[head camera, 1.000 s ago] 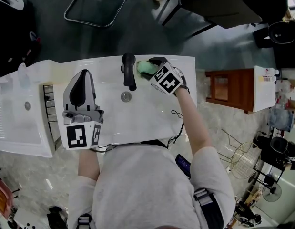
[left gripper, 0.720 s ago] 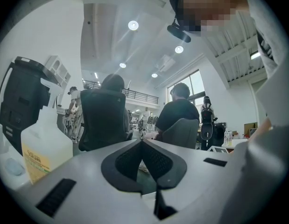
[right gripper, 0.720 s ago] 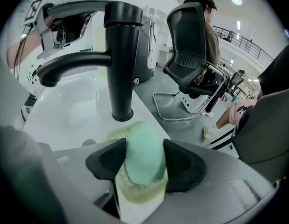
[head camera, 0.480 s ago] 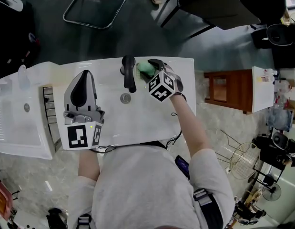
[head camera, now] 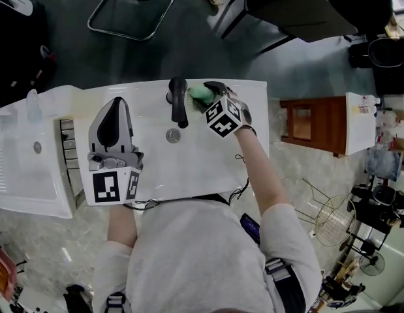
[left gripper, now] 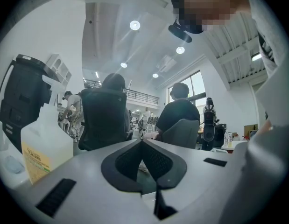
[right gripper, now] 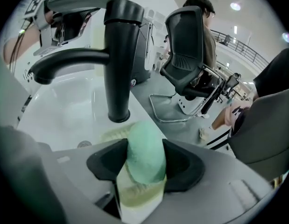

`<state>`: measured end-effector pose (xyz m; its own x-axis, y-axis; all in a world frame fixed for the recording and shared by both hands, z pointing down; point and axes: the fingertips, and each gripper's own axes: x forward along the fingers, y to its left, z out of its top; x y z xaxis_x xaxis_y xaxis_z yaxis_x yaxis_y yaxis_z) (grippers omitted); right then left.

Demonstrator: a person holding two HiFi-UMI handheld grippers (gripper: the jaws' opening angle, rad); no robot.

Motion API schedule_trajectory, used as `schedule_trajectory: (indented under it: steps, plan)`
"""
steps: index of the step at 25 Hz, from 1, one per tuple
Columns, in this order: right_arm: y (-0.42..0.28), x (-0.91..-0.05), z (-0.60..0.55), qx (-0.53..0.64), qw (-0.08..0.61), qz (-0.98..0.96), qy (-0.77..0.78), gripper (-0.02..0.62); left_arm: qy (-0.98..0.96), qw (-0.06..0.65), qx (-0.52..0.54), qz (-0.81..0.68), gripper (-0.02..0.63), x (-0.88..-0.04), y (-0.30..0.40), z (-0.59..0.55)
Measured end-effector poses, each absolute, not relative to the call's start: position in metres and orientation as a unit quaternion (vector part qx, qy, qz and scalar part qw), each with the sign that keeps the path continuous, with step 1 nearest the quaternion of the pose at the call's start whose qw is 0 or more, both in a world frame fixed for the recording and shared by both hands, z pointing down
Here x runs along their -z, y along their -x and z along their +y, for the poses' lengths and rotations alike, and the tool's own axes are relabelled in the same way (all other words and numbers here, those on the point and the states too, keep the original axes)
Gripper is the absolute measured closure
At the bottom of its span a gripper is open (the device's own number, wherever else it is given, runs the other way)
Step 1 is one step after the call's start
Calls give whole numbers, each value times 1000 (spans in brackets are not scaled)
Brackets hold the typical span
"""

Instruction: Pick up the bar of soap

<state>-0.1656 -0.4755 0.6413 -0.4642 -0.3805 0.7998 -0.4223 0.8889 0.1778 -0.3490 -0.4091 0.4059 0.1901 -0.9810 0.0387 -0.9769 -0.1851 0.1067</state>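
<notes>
The bar of soap (head camera: 199, 94) is pale green and sits on the white sink's back ledge, right of the black faucet (head camera: 178, 100). My right gripper (head camera: 204, 92) reaches over it from the right. In the right gripper view the soap (right gripper: 145, 152) fills the gap between the black pads, both pads touch its sides, and the jaws are closing on it. A pale yellow dish (right gripper: 112, 134) lies under it, with the faucet (right gripper: 118, 55) just beyond. My left gripper (head camera: 114, 113) rests on the sink's left rim, its jaws (left gripper: 142, 143) shut on nothing.
The basin (head camera: 195, 158) has a round drain (head camera: 173, 135) below the faucet. A second white basin (head camera: 25, 168) lies at the left, with a clear plastic bottle (head camera: 33, 103) behind it. A brown wooden stool (head camera: 309, 122) stands right of the sink. Office chairs stand beyond.
My right gripper has slid a little left over the soap and turned slightly, its jaws narrowing round the bar. The left gripper has stayed put.
</notes>
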Motion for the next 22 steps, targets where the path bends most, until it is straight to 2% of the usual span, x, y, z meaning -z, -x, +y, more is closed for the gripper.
schedule_trajectory:
  steps: [8,11,14,22]
  plan:
    - [170,-634,-470,61,465,-847,-250,387,-771,47,17,-635,598,-402,350,-407]
    - [171,-630,-468,75,464,-846,-252,426,-768,49,18,-638,598,-401,353,-406]
    - [173,-629,-469,67,454,-851,-256,451,-767,48,17,-639,598,-402,354,-406]
    - [175,-595,-468,-2,378,-879,-289,462,-766,41,18,-642,598,-397,352,-404]
